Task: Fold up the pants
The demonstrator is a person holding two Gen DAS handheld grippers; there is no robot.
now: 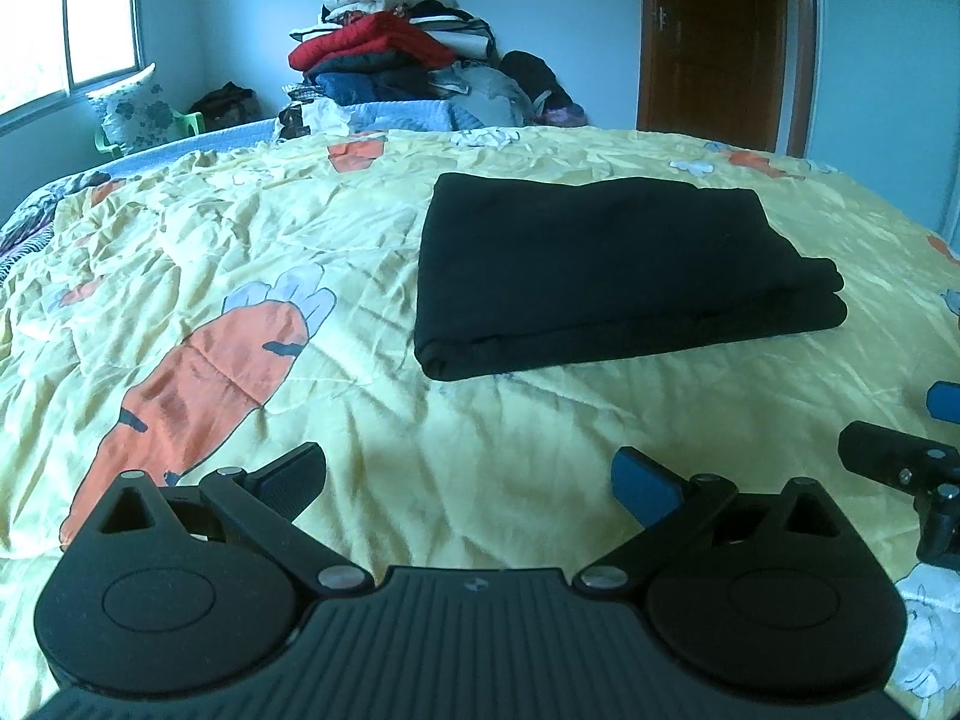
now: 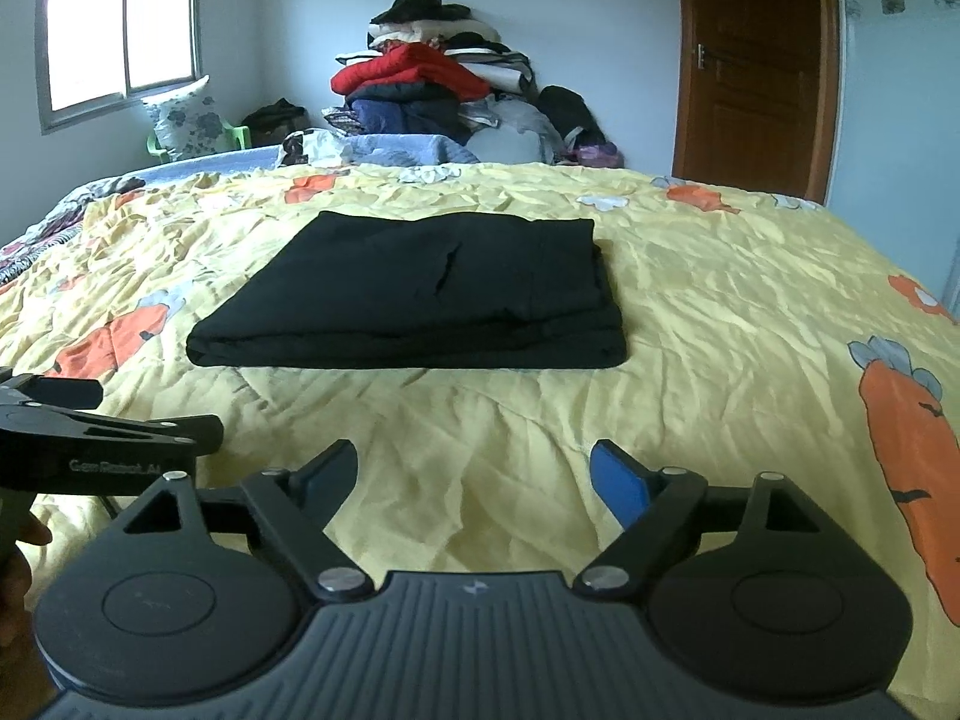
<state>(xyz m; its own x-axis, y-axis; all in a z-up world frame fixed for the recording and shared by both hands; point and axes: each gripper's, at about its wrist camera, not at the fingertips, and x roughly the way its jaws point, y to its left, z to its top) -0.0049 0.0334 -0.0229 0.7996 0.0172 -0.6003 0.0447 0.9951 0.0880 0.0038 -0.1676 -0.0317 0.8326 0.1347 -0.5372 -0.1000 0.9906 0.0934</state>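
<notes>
Left gripper (image 1: 471,483) spread, holds nothing. Right gripper (image 2: 474,477) spread, holds nothing. Pants (image 2: 414,294) lie folded, neat, mid bed (image 2: 720,312). Folding looks done; nothing left.

The only lettering you can read is pale print on the side of your left gripper (image 2: 102,420) in the right wrist view, which looks like "Gen Robot" followed by characters too blurred to make out.
</notes>
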